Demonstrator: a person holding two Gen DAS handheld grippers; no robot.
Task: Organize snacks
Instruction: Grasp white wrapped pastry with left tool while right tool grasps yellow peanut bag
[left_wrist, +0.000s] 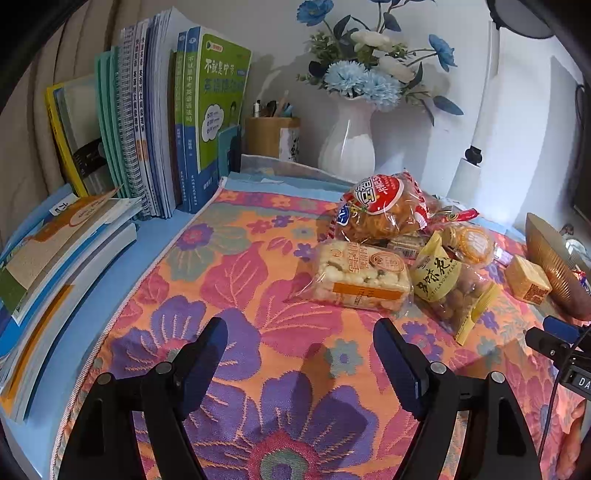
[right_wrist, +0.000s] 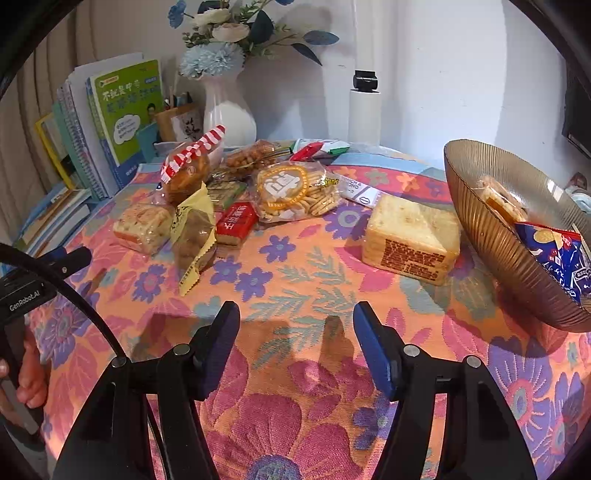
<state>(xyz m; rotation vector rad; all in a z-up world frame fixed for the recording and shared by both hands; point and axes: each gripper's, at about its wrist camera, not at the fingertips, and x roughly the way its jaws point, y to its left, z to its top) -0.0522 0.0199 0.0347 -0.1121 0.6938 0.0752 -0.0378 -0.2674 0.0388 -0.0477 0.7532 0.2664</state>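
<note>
Several snack packs lie on the floral tablecloth (right_wrist: 295, 295). A rice-puff bar pack (left_wrist: 360, 277), a yellow peanut bag (left_wrist: 448, 286) and a red-topped pastry bag (left_wrist: 384, 206) lie ahead of my left gripper (left_wrist: 301, 338), which is open and empty above the cloth. My right gripper (right_wrist: 295, 321) is open and empty. Ahead of it lie a square cracker pack (right_wrist: 412, 238), a round biscuit bag (right_wrist: 295, 192) and a small red pack (right_wrist: 236, 221). A ribbed gold bowl (right_wrist: 491, 229) at the right holds a blue chip bag (right_wrist: 557, 254) and another snack.
Upright books (left_wrist: 162, 122) and a flat book stack (left_wrist: 62, 254) fill the left side. A pen holder (left_wrist: 271, 134), a white vase with blue flowers (left_wrist: 349, 140) and a white cylinder (right_wrist: 364, 114) stand by the back wall. The left gripper's body (right_wrist: 33, 288) shows at the right view's left edge.
</note>
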